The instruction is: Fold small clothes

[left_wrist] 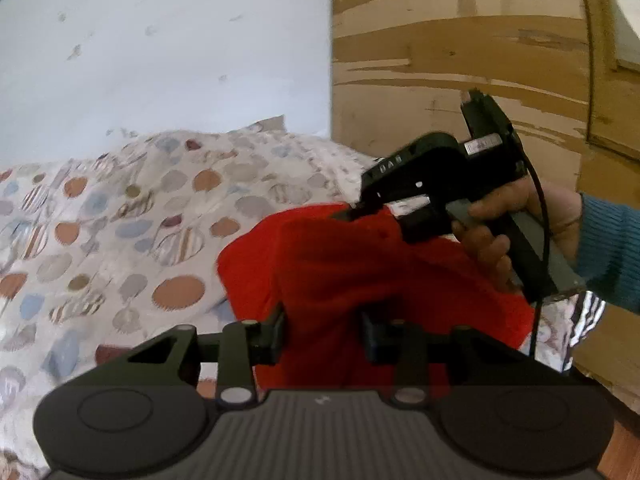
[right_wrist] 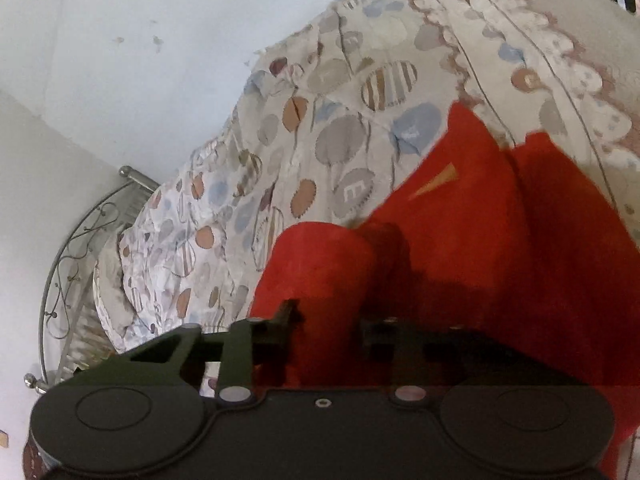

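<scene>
A red garment lies bunched on a patterned bedspread. My left gripper holds its near edge, and red cloth fills the gap between the two fingers. At the garment's far edge, my right gripper pinches a fold, held by a person's hand in a blue sleeve. In the right wrist view the red garment spreads to the right, and a rolled fold of it sits gripped in the right gripper.
The bedspread with round patches covers the bed. A wooden panel rises at the right and a pale wall at the left. A curved metal bed frame stands at the bed's end. A black-and-white striped cloth lies beside the garment.
</scene>
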A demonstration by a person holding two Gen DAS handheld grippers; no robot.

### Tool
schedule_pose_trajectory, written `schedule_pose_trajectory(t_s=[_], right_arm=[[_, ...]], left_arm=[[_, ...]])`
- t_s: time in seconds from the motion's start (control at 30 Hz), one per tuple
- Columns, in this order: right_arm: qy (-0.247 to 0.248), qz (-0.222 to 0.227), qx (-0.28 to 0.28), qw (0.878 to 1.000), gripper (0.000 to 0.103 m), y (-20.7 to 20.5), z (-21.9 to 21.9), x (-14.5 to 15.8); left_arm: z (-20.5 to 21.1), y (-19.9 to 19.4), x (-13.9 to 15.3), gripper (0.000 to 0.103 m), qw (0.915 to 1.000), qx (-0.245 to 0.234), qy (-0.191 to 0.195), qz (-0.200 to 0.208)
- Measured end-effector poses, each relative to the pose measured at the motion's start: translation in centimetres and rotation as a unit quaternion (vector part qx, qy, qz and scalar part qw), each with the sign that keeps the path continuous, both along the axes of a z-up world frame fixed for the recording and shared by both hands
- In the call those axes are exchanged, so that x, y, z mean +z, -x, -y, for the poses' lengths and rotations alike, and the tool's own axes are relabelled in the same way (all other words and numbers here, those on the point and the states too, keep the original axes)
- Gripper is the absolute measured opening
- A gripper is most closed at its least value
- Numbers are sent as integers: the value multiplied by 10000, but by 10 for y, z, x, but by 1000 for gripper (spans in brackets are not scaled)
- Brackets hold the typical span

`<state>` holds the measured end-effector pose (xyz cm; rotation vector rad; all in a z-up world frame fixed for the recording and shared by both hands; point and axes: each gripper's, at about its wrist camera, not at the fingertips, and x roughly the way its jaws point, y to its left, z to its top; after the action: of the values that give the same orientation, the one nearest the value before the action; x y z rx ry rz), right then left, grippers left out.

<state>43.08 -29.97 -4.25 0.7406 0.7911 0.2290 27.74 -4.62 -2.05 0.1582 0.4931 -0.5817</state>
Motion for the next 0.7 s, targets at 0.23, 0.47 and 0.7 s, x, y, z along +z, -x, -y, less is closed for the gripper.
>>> schedule_pose_trajectory(t_s=[0.23, 0.47, 0.7], right_arm=[[753, 1079, 8, 9913, 21, 36, 23, 53], [857, 621, -615, 9925, 20, 66, 79, 20], [538, 598, -796, 9936, 24, 73, 107, -27]], left_arm=[[38, 12, 16, 36, 9963, -788, 27, 345], [85, 17, 2, 36, 9895, -1438, 41, 101], [105, 26, -24, 36, 9828, -1836, -207, 49]])
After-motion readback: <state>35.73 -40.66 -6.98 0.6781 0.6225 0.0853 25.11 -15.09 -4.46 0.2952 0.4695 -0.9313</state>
